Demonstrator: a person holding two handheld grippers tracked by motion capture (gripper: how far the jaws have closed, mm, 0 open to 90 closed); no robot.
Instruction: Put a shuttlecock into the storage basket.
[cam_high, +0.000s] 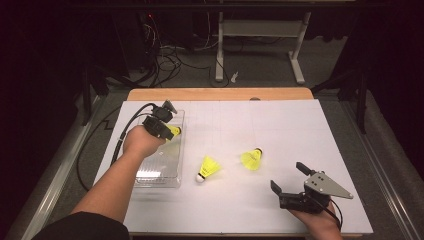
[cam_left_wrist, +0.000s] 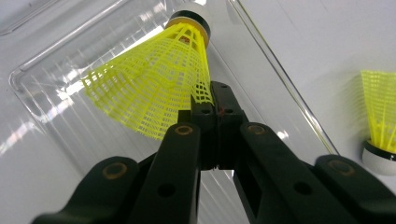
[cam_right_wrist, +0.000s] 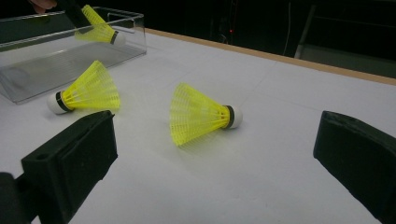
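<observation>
looking down from the high view, the counter (cam_high: 280, 130) is covered by a white sheet, with a wooden edge at the far side. beyond it lie a grey floor, loose cables and a white desk frame in a dark room. the left tongs (cam_high: 167, 129) hold a yellow shuttlecock (cam_high: 174, 132) over the clear plastic tray (cam_high: 170, 172) at the counter's left. two more shuttlecocks lie on the sheet, one (cam_high: 207, 168) just beside the tray, the other (cam_high: 251, 159) further right. the right tongs (cam_high: 289, 178) hover near the front right corner, released.

left gripper view: the tongs (cam_left_wrist: 216, 114) are clenched on the skirt of the shuttlecock (cam_left_wrist: 154, 84), its cork pointing at the tray floor (cam_left_wrist: 46, 93).

right gripper view: the jaws stand wide apart, nothing between them; both loose shuttlecocks (cam_right_wrist: 86, 91) (cam_right_wrist: 201, 114) rest on their sides.
</observation>
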